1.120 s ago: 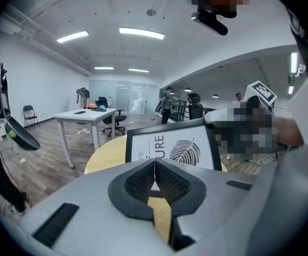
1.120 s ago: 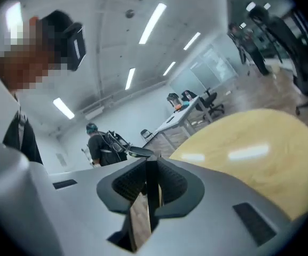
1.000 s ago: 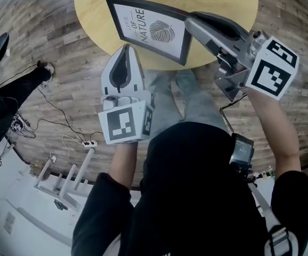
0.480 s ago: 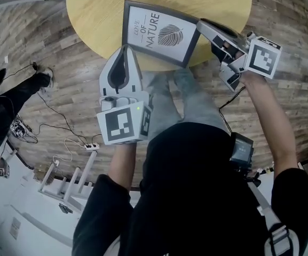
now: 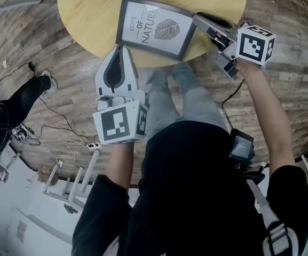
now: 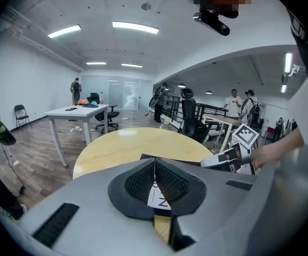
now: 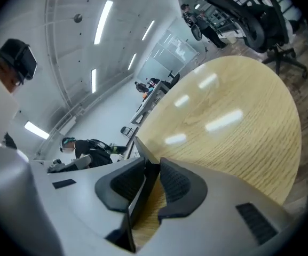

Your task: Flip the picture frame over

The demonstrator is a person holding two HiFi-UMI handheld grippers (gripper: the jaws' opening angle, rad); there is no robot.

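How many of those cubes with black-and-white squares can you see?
2. One cube is at the back of the left gripper, the other at the back of the right gripper. None seems hidden.

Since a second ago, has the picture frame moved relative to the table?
Yes. The picture frame has come down toward the round wooden table and now lies flatter over its near edge.

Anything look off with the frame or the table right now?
The picture frame sits askew, print side up, its near corner close to the table rim. Its right edge stands between the jaws of the right hand-held gripper, which have just been opening. Nothing looks damaged or spilled.
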